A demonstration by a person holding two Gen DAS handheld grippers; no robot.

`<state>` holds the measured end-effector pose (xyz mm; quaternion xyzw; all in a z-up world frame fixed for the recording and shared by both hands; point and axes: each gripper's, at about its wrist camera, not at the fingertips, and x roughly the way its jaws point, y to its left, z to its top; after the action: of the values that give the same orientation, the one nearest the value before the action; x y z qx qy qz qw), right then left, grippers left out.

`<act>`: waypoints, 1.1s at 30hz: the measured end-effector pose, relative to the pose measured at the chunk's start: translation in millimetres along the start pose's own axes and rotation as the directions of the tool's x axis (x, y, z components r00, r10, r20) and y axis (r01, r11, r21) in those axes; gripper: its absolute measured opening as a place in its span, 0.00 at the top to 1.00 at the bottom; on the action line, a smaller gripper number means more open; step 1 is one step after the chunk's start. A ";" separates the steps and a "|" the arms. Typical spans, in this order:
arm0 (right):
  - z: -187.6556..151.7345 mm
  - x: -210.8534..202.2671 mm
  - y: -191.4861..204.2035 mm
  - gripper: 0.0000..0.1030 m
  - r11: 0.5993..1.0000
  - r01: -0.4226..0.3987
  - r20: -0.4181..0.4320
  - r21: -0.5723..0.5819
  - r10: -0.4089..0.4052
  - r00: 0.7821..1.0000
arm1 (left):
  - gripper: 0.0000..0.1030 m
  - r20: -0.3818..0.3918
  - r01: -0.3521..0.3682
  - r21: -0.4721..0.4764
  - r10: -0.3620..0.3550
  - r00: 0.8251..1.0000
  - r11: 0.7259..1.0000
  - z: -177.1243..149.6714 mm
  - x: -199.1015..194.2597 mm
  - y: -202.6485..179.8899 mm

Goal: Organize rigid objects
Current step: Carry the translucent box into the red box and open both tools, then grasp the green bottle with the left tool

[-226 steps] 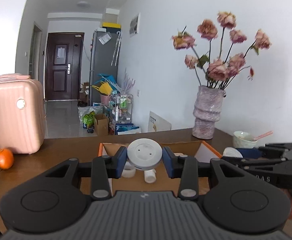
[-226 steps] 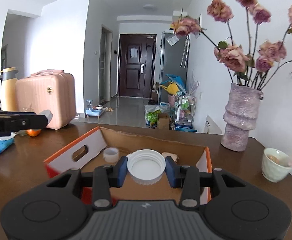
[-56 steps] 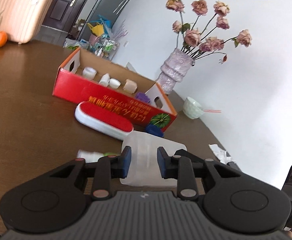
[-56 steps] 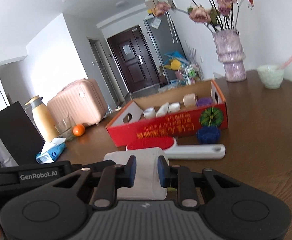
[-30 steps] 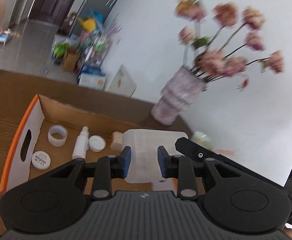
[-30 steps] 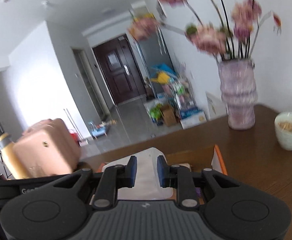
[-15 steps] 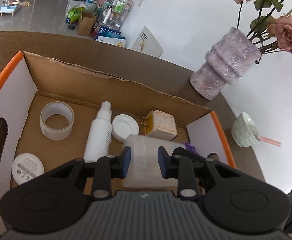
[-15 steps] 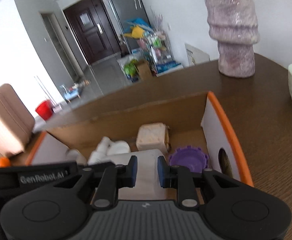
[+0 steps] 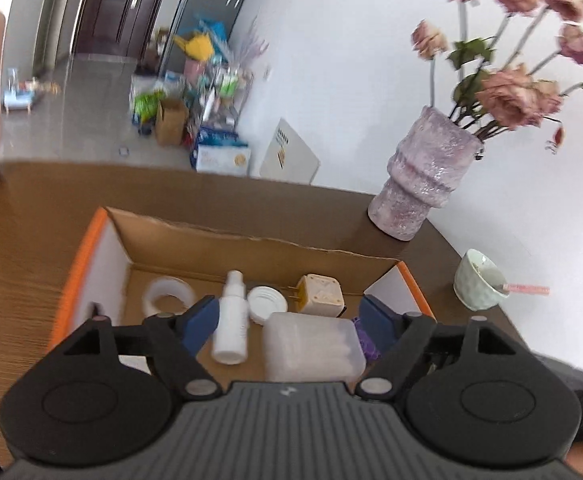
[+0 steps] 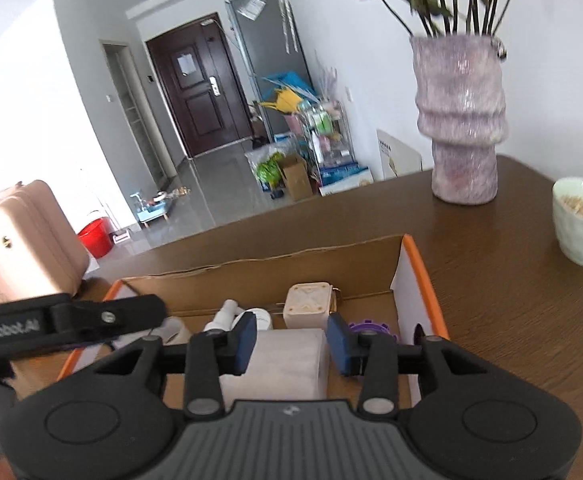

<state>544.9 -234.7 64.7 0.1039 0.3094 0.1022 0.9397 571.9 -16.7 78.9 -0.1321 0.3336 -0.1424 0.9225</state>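
Note:
A translucent white plastic case (image 9: 311,348) lies inside the orange-edged cardboard box (image 9: 103,232), beside a white spray bottle (image 9: 231,320), a white cap (image 9: 267,299), a tan plug adapter (image 9: 319,290), a tape ring (image 9: 167,294) and a purple cap (image 9: 365,340). My left gripper (image 9: 289,322) is over the box's near side, its jaws opening wide and clear of the case. My right gripper (image 10: 291,344) straddles the case (image 10: 287,360), its jaws opening, pads just off its sides. The left gripper's body (image 10: 63,326) shows at the left in the right wrist view.
A purple vase of dried roses (image 9: 423,184) stands on the brown table behind the box's right end. A pale bowl with a spoon (image 9: 477,280) sits to the right of the box. A pink suitcase (image 10: 15,236) is at the far left.
Both grippers were shut on the translucent case and have let it go inside the cardboard box. Their jaws have spread, the left much wider, and both have drawn back from the box.

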 end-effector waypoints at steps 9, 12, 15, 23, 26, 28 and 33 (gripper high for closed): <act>-45.9 -109.5 14.2 0.36 0.970 -0.099 0.091 -0.224 0.122 0.988 | 0.00 0.153 -0.004 0.210 -0.028 0.988 0.978 -47.5 -128.7 -17.1; -72.1 -151.6 10.2 0.26 0.948 -0.138 0.116 -0.288 0.178 0.977 | 0.00 0.112 0.119 0.263 -0.153 0.982 0.958 -83.8 -169.8 -21.6; -107.1 -188.0 -0.6 0.23 0.936 -0.181 0.100 -0.303 0.220 0.970 | 0.00 0.030 0.240 0.325 -0.264 0.964 0.915 -138.0 -201.6 -28.4; -183.8 -236.6 -20.5 0.21 0.957 -0.180 0.048 -0.228 0.196 0.980 | 0.00 -0.100 0.292 0.591 -0.291 0.952 0.752 -284.7 -233.2 -71.5; -206.9 -250.0 -20.8 0.21 0.958 -0.177 0.048 -0.225 0.193 0.980 | 0.01 -0.130 0.260 0.611 -0.230 0.965 0.748 -322.1 -223.3 -77.5; -220.8 -257.8 -19.2 0.21 0.960 -0.165 0.059 -0.228 0.183 0.981 | 0.05 -0.128 0.213 0.584 -0.171 0.977 0.783 -333.6 -211.3 -76.1; -245.3 -270.2 -20.8 0.21 0.966 -0.168 0.073 -0.198 0.186 0.980 | 0.26 -0.087 0.143 0.494 -0.115 0.990 0.858 -342.7 -201.2 -64.7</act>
<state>186.9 -291.4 17.6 0.0452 0.2448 0.2100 0.9455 188.5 -56.8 -37.4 0.0922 0.3007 -0.2886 0.9043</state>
